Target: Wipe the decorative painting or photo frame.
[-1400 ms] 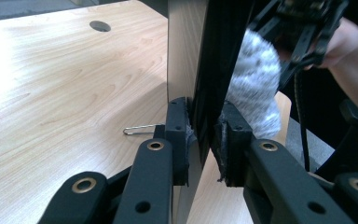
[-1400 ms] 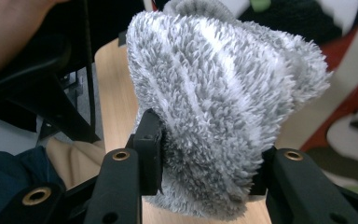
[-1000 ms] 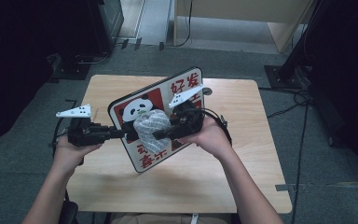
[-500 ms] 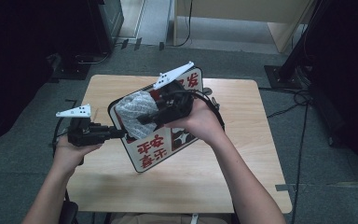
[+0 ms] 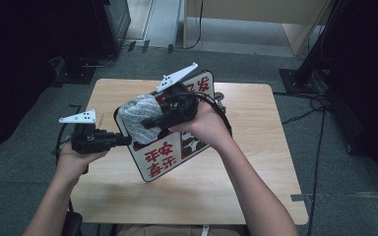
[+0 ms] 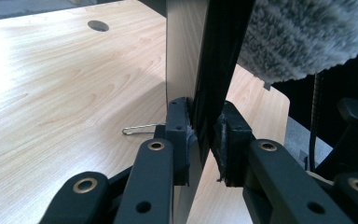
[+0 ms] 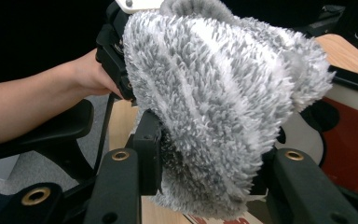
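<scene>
Sign board (image 5: 170, 147), tilted above the table (image 5: 256, 187), is clamped at its edge by the left gripper (image 6: 204, 135). Right gripper (image 7: 205, 163) squeezes the fluffy cloth (image 5: 137, 115); wipe with even, light strokes.

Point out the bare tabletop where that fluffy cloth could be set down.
Bare wood: the near strip of the table below the panda board, and the right side past the right claw. Crowded: the middle-left, where the left claw clamps the board's edge and the cloth hovers.

It looked like a lab or studio: a bare wooden table (image 5: 256, 187) stood on grey carpet (image 5: 24, 187), ringed by dark equipment stands (image 5: 320, 54) and loose floor cables (image 5: 320, 132).
</scene>
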Action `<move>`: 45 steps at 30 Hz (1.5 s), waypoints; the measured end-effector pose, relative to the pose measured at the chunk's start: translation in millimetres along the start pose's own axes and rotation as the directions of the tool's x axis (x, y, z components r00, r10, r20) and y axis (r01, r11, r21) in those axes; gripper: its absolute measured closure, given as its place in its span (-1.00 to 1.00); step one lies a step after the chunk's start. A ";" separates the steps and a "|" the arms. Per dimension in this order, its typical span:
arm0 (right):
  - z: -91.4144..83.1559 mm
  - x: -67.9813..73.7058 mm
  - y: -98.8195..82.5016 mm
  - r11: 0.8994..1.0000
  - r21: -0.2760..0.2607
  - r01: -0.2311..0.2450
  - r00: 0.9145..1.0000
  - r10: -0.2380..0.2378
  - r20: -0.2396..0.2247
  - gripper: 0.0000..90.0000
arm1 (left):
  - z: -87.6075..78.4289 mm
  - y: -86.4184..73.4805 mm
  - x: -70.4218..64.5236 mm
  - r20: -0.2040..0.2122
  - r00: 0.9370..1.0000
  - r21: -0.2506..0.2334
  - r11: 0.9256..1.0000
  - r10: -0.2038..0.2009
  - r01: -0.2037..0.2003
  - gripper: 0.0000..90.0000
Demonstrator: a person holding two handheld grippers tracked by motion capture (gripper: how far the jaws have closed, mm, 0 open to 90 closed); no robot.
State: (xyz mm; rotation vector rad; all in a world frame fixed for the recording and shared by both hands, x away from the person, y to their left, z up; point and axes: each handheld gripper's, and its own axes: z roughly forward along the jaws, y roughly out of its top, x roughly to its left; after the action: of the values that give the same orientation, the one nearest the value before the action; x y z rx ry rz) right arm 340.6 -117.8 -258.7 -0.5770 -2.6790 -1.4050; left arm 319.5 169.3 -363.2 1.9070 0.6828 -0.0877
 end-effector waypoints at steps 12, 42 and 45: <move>8.3 -2.6 -12.8 1.000 0.022 -0.008 1.000 0.008 -0.010 0.33 | -0.1 0.1 0.0 0.001 1.000 0.001 1.000 0.000 0.000 0.72; 27.2 -8.6 -48.6 0.998 0.042 -0.039 0.999 0.041 -0.034 0.33 | -0.2 0.1 -0.2 0.000 1.000 0.000 1.000 0.000 0.000 0.72; 28.9 -8.8 -52.3 0.998 0.049 -0.042 0.998 0.044 -0.034 0.33 | -0.3 0.1 -0.2 0.000 1.000 0.000 1.000 0.000 0.000 0.72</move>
State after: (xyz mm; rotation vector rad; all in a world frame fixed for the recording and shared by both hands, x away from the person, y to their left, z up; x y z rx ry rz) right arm 333.6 -124.1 -318.4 -0.5964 -2.6482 -1.3237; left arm 319.3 169.4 -362.9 1.9074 0.6825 -0.0879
